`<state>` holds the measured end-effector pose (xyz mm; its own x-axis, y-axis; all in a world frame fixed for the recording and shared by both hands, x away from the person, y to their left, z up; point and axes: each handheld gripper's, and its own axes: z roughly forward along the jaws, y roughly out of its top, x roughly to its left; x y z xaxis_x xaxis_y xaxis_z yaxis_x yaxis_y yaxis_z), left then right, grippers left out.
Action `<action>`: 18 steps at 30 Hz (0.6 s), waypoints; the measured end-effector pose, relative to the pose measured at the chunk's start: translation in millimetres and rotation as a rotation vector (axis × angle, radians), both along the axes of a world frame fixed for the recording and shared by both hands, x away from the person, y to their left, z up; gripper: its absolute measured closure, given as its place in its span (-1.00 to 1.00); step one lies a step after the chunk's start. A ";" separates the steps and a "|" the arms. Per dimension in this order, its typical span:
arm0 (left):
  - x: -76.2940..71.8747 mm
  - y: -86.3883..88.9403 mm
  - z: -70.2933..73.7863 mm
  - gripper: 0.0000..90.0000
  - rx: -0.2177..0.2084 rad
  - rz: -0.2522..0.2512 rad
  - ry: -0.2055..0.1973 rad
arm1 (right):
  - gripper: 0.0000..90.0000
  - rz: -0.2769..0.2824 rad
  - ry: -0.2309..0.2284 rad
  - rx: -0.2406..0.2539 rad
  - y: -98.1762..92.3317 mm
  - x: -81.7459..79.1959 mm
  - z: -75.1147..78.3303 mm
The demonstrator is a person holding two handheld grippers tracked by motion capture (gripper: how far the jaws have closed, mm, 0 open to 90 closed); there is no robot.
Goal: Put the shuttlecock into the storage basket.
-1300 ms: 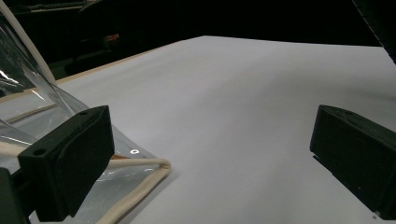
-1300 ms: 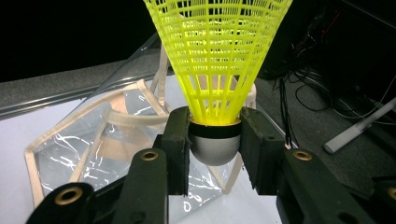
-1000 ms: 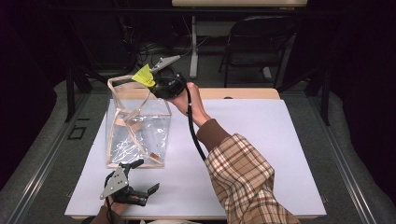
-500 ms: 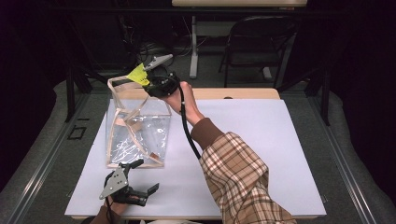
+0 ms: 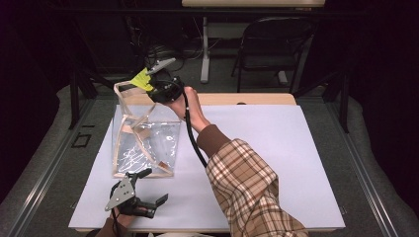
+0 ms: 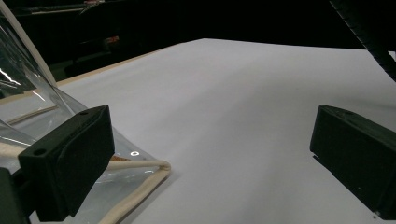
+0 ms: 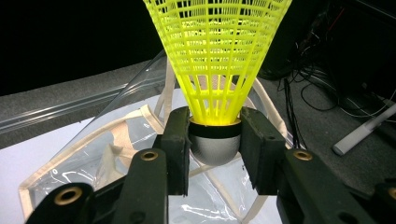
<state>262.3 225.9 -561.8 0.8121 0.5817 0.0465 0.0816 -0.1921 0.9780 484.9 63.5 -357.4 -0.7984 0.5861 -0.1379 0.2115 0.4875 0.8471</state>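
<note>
above the clear bag (image 5: 143, 140) at 11 o'clock: right gripper (image 7: 215, 140) clamping shuttlecock (image 7: 216, 70) by its cork (featherlight, crushable skirt); left gripper (image 5: 148, 190) jaws wide.

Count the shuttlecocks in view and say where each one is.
1. The yellow shuttlecock is clamped by its cork in the right gripper, above the clear bag.

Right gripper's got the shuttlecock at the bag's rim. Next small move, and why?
Probably ease the right gripper down into the bag's open top before releasing: its jaws clamp the yellow shuttlecock by the cork, right above the clear bag's mouth, and the left gripper rests open beside the bag's base.
</note>
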 end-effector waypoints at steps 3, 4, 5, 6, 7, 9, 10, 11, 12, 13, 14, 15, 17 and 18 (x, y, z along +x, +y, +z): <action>0.0 -0.1 -0.1 -1.00 -0.003 0.002 -0.002 | 0.44 -0.004 0.005 -0.002 3.3 1.1 -1.3; 0.0 -0.1 -0.1 -1.00 -0.003 0.002 -0.002 | 0.44 -0.005 0.004 -0.002 4.2 1.6 -1.7; -0.1 -0.1 -0.1 -1.00 -0.004 0.002 -0.002 | 0.44 -0.007 0.005 -0.008 5.3 2.1 -2.2; 0.0 -0.1 -0.1 -1.00 -0.004 0.001 -0.002 | 0.44 -0.008 0.007 -0.011 6.8 3.0 -3.5; 0.0 -0.1 -0.1 -1.00 -0.004 0.001 -0.002 | 0.44 -0.008 0.007 -0.011 6.8 3.0 -3.5; 0.0 0.0 0.0 -1.00 -0.004 0.001 -0.002 | 0.44 -0.011 0.011 -0.016 8.1 4.2 -4.9; 0.0 -0.1 0.0 -1.00 -0.004 0.001 -0.002 | 0.44 -0.012 0.009 -0.012 8.6 4.8 -5.7; 0.0 -0.1 0.0 -1.00 -0.004 0.001 -0.002 | 0.44 -0.016 0.013 -0.014 9.1 5.3 -6.2; 0.0 -0.1 0.0 -1.00 -0.004 0.001 -0.002 | 0.44 -0.016 0.017 -0.014 10.0 6.3 -7.0; 0.0 0.0 0.0 -1.00 -0.003 0.001 -0.002 | 0.44 -0.016 0.017 -0.014 10.0 6.3 -7.0; -0.1 0.0 0.1 -1.00 -0.004 0.001 -0.002 | 0.44 -0.018 0.014 -0.013 11.6 7.4 -8.2; -0.1 0.3 0.2 -1.00 -0.002 -0.001 -0.001 | 0.44 -0.018 0.014 -0.013 11.6 7.4 -8.2; -0.1 0.3 0.3 -1.00 -0.002 -0.001 -0.001 | 0.44 -0.020 0.018 -0.015 13.0 8.0 -9.0; -0.1 0.4 0.3 -1.00 -0.002 -0.001 -0.001 | 0.44 -0.019 0.018 -0.017 13.6 8.3 -9.5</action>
